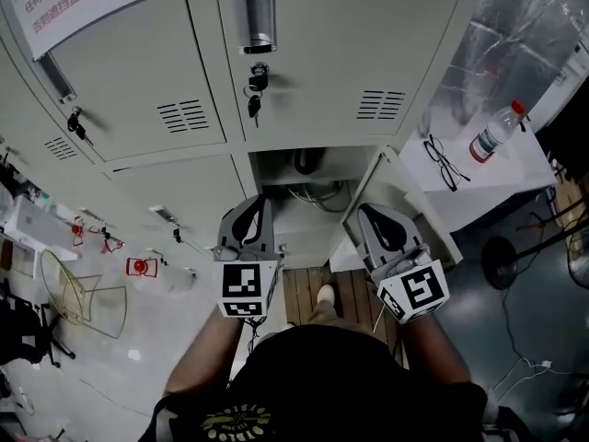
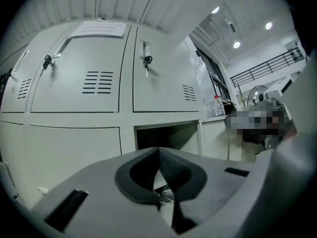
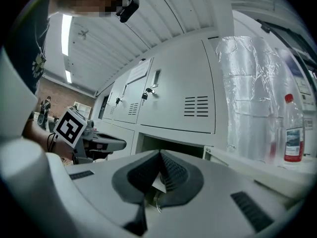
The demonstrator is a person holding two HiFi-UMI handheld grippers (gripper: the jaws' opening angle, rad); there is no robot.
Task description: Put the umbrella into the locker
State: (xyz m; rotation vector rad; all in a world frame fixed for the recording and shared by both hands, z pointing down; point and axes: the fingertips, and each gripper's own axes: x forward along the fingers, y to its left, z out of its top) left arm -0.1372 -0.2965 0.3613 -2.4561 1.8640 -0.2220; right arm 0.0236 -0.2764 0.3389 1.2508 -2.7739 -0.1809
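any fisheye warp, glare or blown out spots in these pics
Head view: evenly lit, locker doors bow with wide-angle warp, plastic wrap glints. Left gripper view: strong fisheye, dark corners, ceiling spots blown out. Right gripper view: same warp, strip light blown out, bottle fairly sharp.

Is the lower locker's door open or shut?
Open: the door stands swung outward, and the locker shows its inside.

The head view looks steeply down the lockers (image 1: 313, 53). The 2 gripper views face level, sharing the open locker (image 2: 166, 135).
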